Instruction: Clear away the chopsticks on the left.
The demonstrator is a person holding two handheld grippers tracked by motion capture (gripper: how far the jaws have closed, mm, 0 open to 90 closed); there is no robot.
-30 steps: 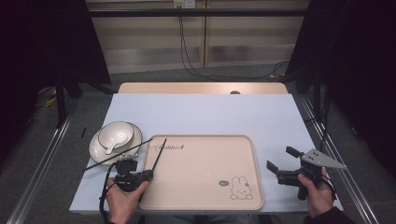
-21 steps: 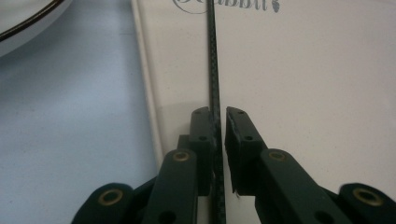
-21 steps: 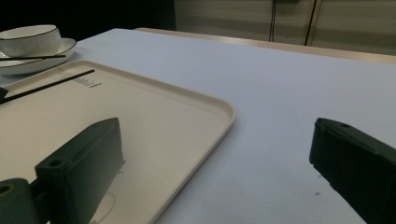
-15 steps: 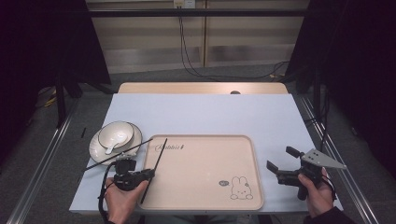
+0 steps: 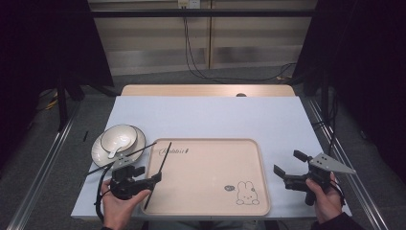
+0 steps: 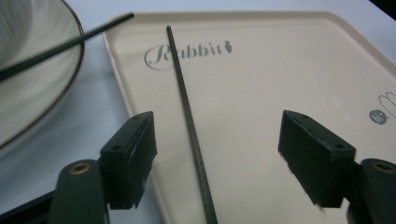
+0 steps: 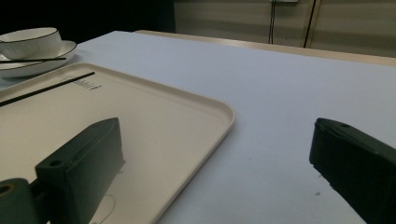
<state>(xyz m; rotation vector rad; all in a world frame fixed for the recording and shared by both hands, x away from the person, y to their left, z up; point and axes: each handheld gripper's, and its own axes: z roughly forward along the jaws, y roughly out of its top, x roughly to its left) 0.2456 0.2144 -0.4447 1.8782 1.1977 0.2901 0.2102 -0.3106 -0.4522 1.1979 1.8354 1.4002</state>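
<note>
A beige tray [image 5: 206, 191] with a rabbit print lies at the table's front middle. One black chopstick [image 5: 160, 165] lies along the tray's left part. It runs between the jaws of my left gripper [image 5: 147, 173], which have just been opening, and the pads stand apart from the chopstick [image 6: 187, 112]. A second chopstick [image 5: 122, 158] rests across the rim of a white plate [image 5: 98, 152] that carries a bowl [image 5: 118, 136] and a spoon. Right of the tray, my right gripper [image 5: 287, 162] hovers open with nothing between its jaws.
The white table cover [image 5: 210, 117] stretches behind the tray. In the right gripper view the tray's corner [image 7: 219, 116] lies just left of the gap between the jaws. Dark curtains and cables stand beyond the table's far edge.
The left gripper's jaws have spread apart and let go of the chopstick, which stays on the tray. The right hand has not moved.
</note>
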